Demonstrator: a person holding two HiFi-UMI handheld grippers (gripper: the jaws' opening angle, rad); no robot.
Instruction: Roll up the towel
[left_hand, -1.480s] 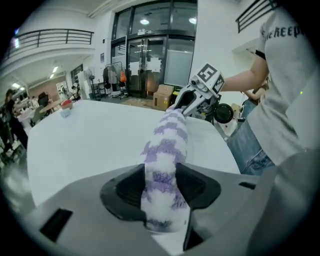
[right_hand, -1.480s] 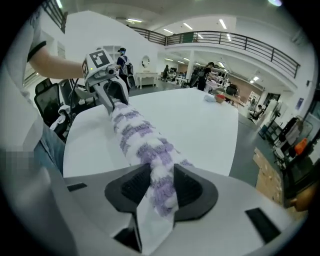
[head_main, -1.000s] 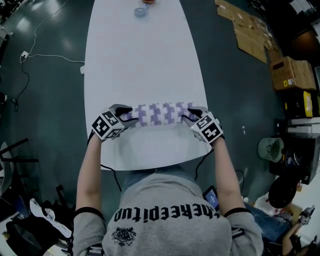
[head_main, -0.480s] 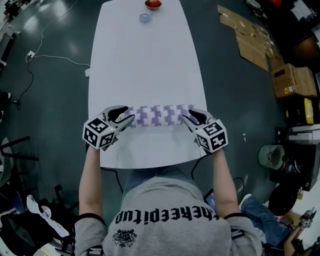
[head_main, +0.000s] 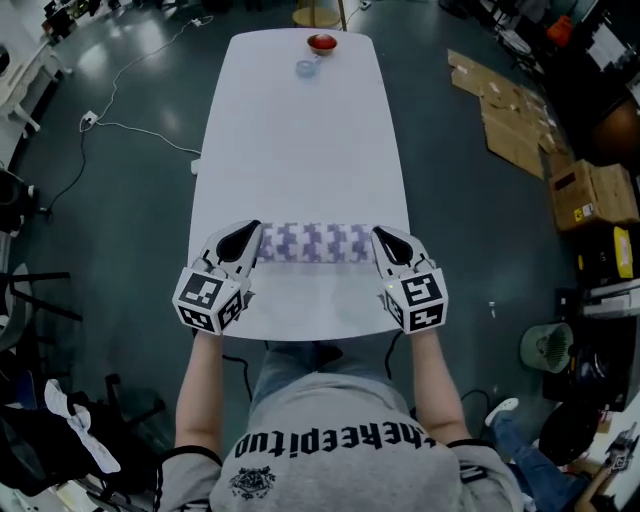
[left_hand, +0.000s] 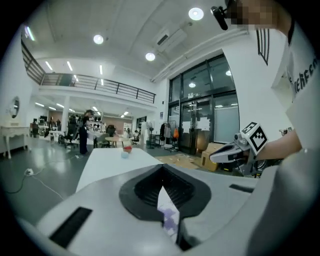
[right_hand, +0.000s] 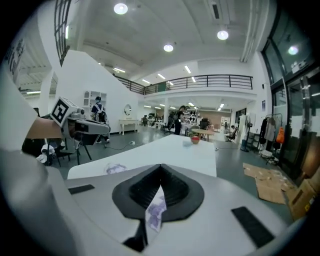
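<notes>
The purple-and-white checked towel (head_main: 315, 243) lies as a tight roll across the white table (head_main: 300, 150), near its front edge. Both grippers hover raised above it, one over each end. My left gripper (head_main: 247, 236) has just been closing and is now shut with nothing in it; its own view (left_hand: 162, 186) shows only a thin slit between the jaws. My right gripper (head_main: 384, 239) has likewise just closed and holds nothing (right_hand: 161, 186). From the right gripper view, a bit of the towel (right_hand: 117, 168) shows on the table below the left gripper (right_hand: 82, 126).
A red bowl (head_main: 321, 43) and a small pale cup (head_main: 307, 68) stand at the table's far end. Flattened cardboard (head_main: 505, 110) and boxes (head_main: 590, 195) lie on the floor to the right, a cable (head_main: 130, 125) to the left.
Both grippers have risen off the ends of the roll and their jaws have shut. The towel stays rolled on the table where it was.
</notes>
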